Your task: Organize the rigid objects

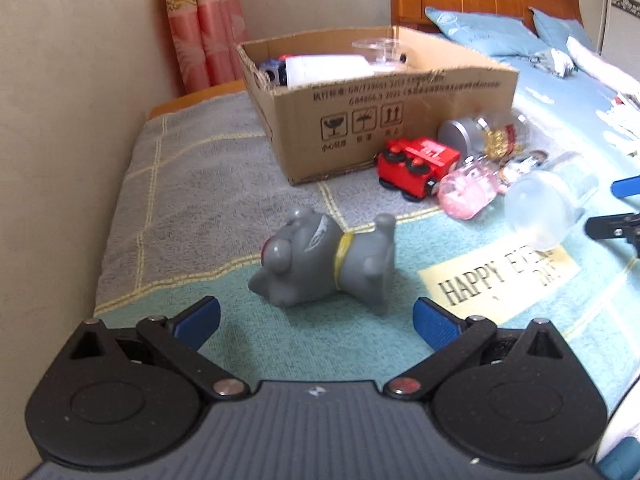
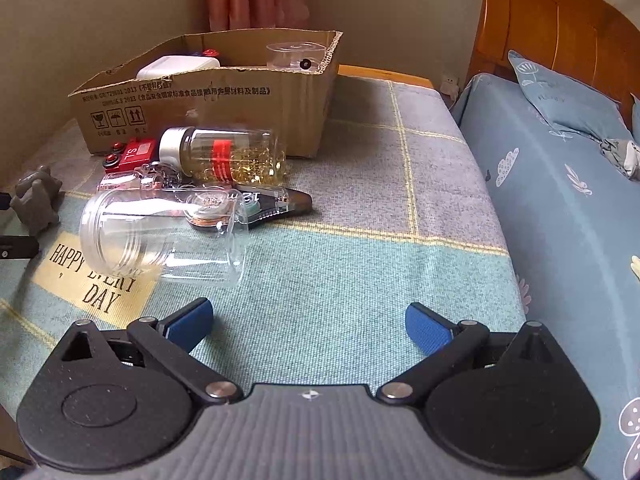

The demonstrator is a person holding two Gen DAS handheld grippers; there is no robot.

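A grey toy dog [image 1: 324, 256] lies on its side on the blanket, just ahead of my open, empty left gripper [image 1: 316, 320]; it shows at the left edge of the right wrist view [image 2: 36, 200]. A cardboard box [image 1: 400, 116] holding a white container [image 1: 324, 68] and a clear cup [image 1: 380, 52] stands behind. A red toy truck [image 1: 416, 164], a capsule bottle [image 2: 228, 154], a pink item [image 1: 468, 192] and a clear jar [image 2: 160, 236] lie beside it. My right gripper [image 2: 308, 324] is open and empty, the jar ahead to its left.
A tape dispenser [image 2: 272, 204] lies behind the jar. The wall runs along the left [image 1: 60, 140]. A wooden headboard [image 2: 552, 24], blue pillows [image 2: 560, 96] and a blue sheet [image 2: 560, 220] are to the right. Pink curtains [image 1: 200, 28] hang behind the box.
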